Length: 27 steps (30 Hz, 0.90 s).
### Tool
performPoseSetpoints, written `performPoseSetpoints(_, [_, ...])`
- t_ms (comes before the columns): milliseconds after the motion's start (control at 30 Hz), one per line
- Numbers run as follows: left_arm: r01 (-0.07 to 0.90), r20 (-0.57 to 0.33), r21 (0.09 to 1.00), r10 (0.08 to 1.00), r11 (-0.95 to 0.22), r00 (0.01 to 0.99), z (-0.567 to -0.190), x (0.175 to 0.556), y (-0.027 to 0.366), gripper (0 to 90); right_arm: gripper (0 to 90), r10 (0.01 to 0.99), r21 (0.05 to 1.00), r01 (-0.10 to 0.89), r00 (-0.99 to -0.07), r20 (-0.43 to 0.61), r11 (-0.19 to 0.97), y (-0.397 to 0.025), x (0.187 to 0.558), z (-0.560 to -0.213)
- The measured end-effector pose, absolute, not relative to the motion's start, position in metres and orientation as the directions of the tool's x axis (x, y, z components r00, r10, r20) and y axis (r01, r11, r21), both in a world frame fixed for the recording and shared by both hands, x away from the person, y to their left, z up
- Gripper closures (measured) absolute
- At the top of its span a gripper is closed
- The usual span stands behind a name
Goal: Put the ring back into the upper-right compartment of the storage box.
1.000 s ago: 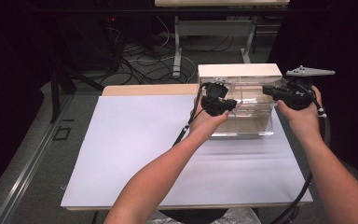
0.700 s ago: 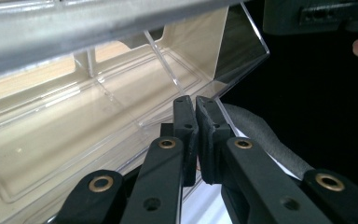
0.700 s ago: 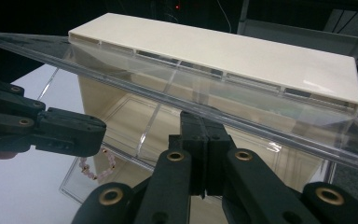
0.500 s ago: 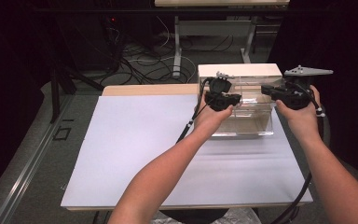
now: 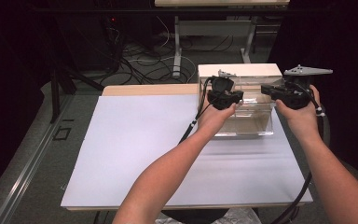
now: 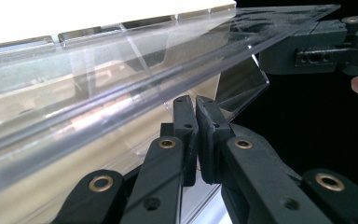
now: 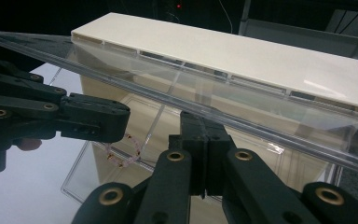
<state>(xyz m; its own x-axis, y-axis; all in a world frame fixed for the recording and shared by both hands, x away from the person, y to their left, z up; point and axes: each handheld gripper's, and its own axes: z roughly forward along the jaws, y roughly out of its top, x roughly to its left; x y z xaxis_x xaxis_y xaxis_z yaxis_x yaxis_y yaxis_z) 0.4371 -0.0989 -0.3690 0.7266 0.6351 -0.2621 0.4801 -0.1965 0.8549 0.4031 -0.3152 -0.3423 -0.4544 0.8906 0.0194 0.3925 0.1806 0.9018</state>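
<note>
Both tools work on a clear acrylic box [image 5: 242,107] sitting at the far right corner of the desk [image 5: 135,140], with a cream hinge block [image 5: 240,70] along its back edge. Left tool [image 5: 226,93] sits at the box's left front, right tool [image 5: 284,93] at its right front. In the left gripper view the left tool [image 6: 196,105] has its jaws pressed together just under the front edge of the transparent lid [image 6: 121,84]; whether they pinch a lip of the lid or simply push up under it is hard to tell through the clear plastic. Same in the right gripper view: right tool [image 7: 200,122] closed tight, jaw tips right at the lid [image 7: 191,105] edge.

Change over the last second: small. The left tool has crept slightly up and toward the far edge, the right one has barely moved. The lid now stands tilted, front edge raised off the box walls.

Reading: the lid is being swung open on its back hinge, opening underway but far from fully back. A small beaded chain [image 7: 121,156] seems to lie inside the box.
</note>
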Motion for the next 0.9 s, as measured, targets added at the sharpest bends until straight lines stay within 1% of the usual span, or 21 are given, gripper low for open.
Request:
performPoseSetpoints(133, [0.461, -0.246, 0.865, 0.637, -0.195, 0.731, -0.37, 0.439, -0.1, 88.2, 90.0, 0.889, 0.901, 0.396, -0.457, 0.025, 0.179, -0.315, 0.403, -0.342])
performPoseSetpoints(333, [0.455, -0.248, 0.872, 0.635, -0.183, 0.732, -0.371, 0.438, -0.104, 88.2, 90.0, 0.888, 0.9, 0.396, -0.46, 0.022, 0.183, -0.315, 0.403, -0.342])
performPoseSetpoints(467, [0.433, -0.228, 0.883, 0.641, -0.182, 0.733, -0.37, 0.439, -0.107, 88.2, 90.0, 0.887, 0.9, 0.395, -0.46, 0.022, 0.182, -0.315, 0.403, -0.342])
performPoseSetpoints(600, [0.435, -0.238, 0.884, 0.638, -0.169, 0.732, -0.369, 0.44, -0.111, 88.2, 90.0, 0.887, 0.9, 0.396, -0.46, 0.023, 0.183, -0.315, 0.403, -0.342])
performPoseSetpoints(667, [0.426, -0.226, 0.887, 0.64, -0.176, 0.735, -0.369, 0.441, -0.114, 88.2, 90.0, 0.889, 0.902, 0.394, -0.457, 0.024, 0.179, -0.314, 0.403, -0.342])
performPoseSetpoints(867, [0.428, -0.225, 0.887, 0.647, -0.174, 0.729, -0.37, 0.444, -0.118, 88.2, 90.0, 0.89, 0.906, 0.385, -0.456, 0.02, 0.177, -0.314, 0.403, -0.343])
performPoseSetpoints(900, [0.426, -0.221, 0.887, 0.648, -0.175, 0.728, -0.371, 0.444, -0.119, 88.2, 90.0, 0.887, 0.9, 0.395, -0.461, 0.023, 0.182, -0.314, 0.403, -0.342])
